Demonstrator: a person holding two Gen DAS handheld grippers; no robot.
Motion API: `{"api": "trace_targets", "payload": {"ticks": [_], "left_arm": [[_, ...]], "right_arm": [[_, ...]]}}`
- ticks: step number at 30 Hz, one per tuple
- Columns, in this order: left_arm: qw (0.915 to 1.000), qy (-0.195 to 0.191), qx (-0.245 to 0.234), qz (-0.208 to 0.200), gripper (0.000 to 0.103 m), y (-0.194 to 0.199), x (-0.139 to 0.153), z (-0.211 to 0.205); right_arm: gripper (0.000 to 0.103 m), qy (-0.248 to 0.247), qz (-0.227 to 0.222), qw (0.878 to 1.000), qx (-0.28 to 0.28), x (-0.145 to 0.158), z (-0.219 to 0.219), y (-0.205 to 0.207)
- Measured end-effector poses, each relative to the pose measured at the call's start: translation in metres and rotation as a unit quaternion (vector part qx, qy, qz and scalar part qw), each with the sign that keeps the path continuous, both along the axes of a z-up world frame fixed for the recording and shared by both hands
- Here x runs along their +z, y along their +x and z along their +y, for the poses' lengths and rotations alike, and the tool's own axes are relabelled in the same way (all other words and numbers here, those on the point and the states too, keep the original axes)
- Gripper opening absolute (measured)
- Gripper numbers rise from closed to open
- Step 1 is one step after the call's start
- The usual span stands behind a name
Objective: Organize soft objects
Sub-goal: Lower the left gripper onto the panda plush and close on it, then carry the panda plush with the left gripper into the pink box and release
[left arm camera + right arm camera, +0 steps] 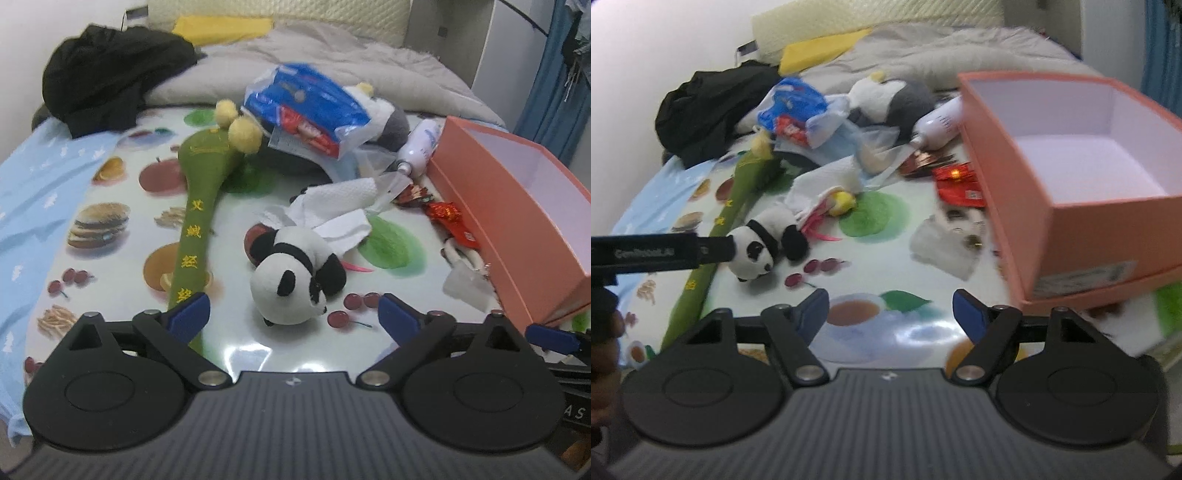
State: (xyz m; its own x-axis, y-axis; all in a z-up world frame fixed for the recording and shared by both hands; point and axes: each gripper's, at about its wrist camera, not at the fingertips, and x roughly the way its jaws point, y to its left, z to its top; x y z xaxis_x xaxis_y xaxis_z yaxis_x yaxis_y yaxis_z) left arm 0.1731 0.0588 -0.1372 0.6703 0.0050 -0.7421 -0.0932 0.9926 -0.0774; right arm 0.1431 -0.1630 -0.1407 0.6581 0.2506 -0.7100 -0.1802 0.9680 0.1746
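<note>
Panda plush (295,280), black and white, lies on its side on the fruit-print surface (122,236), head toward the near edge. Left of it a long green padded mallet (199,206) with yellow lettering lies lengthwise. Grey-white plush (388,118) at far centre, partly under clutter.

A bedroom in a home. Beyond the fingers lies a bed with a rumpled grey duvet (332,62), a quilted cream headboard (280,11) and a yellow pillow (221,27). Nearer the fingers, a food-print plastic cloth (122,229) covers the surface, strewn with plush toys, tissues and snack wrappers. A blue curtain (554,85) hangs far right of the fingers.
</note>
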Motion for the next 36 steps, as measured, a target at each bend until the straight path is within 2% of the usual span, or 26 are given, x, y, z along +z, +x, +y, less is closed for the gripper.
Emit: {"api": "trace_targets", "payload": {"ticks": [11,21,26,28,32,36], "left_arm": [[0.9996,-0.025,0.006,0.014,0.089,0.039,-0.025,0.014],[0.9991,-0.014,0.017,0.035,0.081,0.060,-0.043,0.020],[0.9985,-0.033,0.018,0.039,0.072,0.062,-0.047,0.023],[0.9982,-0.036,0.020,0.043,0.062,0.062,-0.048,0.023],[0.9981,-0.038,0.025,0.042,0.061,0.060,-0.048,0.022],[0.9980,-0.041,0.032,0.035,0.060,0.052,-0.043,0.021]], "right_arm": [[0.072,-0.062,-0.013,0.998,-0.008,-0.023,0.014,0.050],[0.064,-0.113,-0.022,0.993,0.004,-0.045,0.024,0.079],[0.046,-0.136,-0.016,0.991,0.007,-0.051,0.025,0.087],[0.039,-0.140,-0.017,0.990,0.007,-0.052,0.023,0.089],[0.031,-0.128,-0.018,0.992,0.013,-0.049,0.020,0.087],[0.029,-0.114,-0.018,0.993,0.021,-0.042,0.020,0.081]]}}
